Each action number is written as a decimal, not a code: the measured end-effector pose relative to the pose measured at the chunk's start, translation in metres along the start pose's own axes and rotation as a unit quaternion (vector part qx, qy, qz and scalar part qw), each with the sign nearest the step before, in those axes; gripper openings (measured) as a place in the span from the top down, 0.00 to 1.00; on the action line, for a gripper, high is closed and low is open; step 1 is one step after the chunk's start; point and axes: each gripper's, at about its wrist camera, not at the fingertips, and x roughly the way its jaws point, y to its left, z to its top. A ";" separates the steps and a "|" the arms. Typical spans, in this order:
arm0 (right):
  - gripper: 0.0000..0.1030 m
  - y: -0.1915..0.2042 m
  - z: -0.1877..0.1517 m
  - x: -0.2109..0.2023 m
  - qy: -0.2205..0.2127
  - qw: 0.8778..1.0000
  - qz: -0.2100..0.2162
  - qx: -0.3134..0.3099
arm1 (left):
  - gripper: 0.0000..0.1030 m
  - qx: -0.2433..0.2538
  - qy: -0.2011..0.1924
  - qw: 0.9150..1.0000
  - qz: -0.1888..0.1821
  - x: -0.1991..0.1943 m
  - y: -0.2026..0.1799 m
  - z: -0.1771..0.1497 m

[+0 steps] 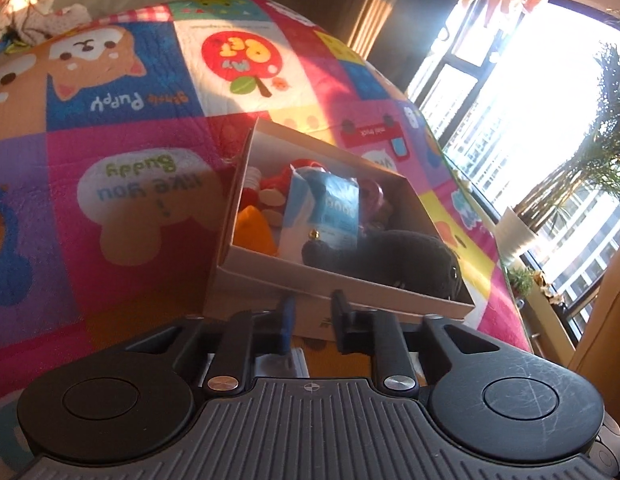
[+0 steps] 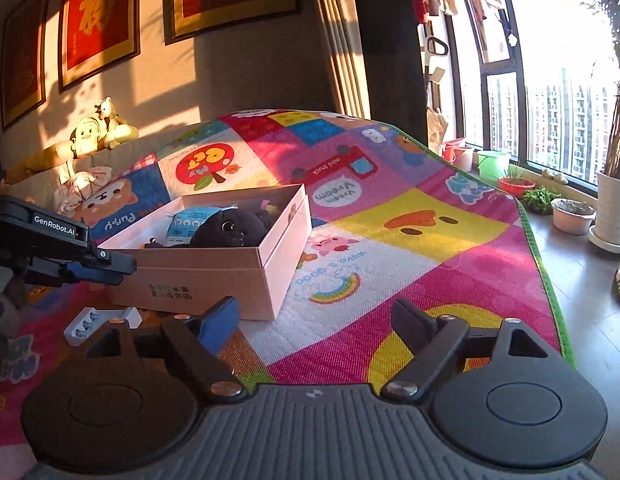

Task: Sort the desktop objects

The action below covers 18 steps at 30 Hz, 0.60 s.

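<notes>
An open cardboard box (image 2: 213, 264) sits on a colourful cartoon-print play mat (image 2: 410, 240) spread over the floor, lit by low warm sunlight from the window (image 2: 558, 120) on the right. Inside the box lie a black plush toy (image 2: 225, 230), a blue-and-white packet (image 1: 330, 216) standing beside it, an orange piece (image 1: 253, 228) in the near left corner and some red-and-white items (image 1: 277, 188) farther back; pink things behind the packet are too shadowed to identify. The left tool (image 1: 312, 324) is held low just in front of the box's near wall, its fingers only a narrow gap apart and gripping nothing; in the right wrist view it (image 2: 109, 268) reaches in from the left edge toward the box's near left corner. The right tool (image 2: 316, 320) hovers over bare mat to the right of the box, its fingers spread wide and empty. A small white tray of screws (image 2: 101, 322) lies on the mat just in front of the box, near the right tool's left finger. Plush toys (image 2: 97, 132) rest on a cushion against the far wall, and potted plants (image 2: 570, 212) line the floor by the window.
</notes>
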 end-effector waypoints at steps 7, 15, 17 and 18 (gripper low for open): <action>0.14 0.000 0.001 0.003 0.007 1.000 -0.002 0.009 | 0.97 0.050 -0.066 0.996 0.030 -0.036 -0.002 0.003; 0.09 0.001 0.000 0.004 0.009 1.000 -0.005 0.008 | 0.97 0.033 -0.159 0.975 0.149 -0.115 0.046 0.018; 0.09 0.002 0.000 0.004 0.008 1.000 -0.007 0.005 | 0.97 0.018 -0.144 0.976 0.161 -0.121 0.060 0.020; 0.08 0.003 0.000 0.004 0.008 1.000 -0.008 0.003 | 0.95 0.008 -0.131 0.980 0.147 -0.120 0.064 0.019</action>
